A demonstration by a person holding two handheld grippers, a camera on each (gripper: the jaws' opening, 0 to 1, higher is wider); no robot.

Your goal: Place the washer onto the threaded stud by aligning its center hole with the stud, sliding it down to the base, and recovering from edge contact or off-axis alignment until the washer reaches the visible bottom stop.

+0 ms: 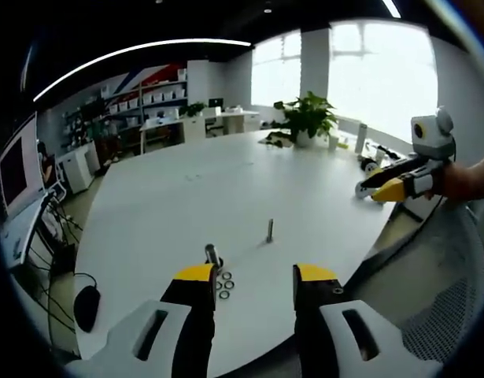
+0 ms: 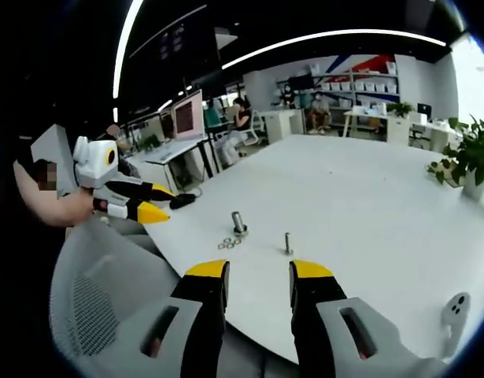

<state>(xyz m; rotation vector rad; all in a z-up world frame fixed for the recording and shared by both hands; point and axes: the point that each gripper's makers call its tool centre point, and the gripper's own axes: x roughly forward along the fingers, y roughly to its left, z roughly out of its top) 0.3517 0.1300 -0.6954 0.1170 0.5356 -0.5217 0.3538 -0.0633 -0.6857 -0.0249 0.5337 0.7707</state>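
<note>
Both yellow-tipped grippers are held off the edge of the big white round table (image 1: 226, 189), jaws parted wide with nothing gripped: left gripper (image 1: 256, 276), right gripper (image 2: 257, 272). A little cluster of small silver metal washers (image 1: 224, 284) is seen lying flat on the tabletop, just beside a stubby grey metal bolt (image 1: 212, 254). The thin upright threaded stud (image 1: 269, 230) is planted nearby, apart from the washers and bare.

Both views look from opposite table (image 1: 186, 189) edges, a little above, and share the stud (image 1: 269, 230) and washers (image 1: 225, 283).
</note>
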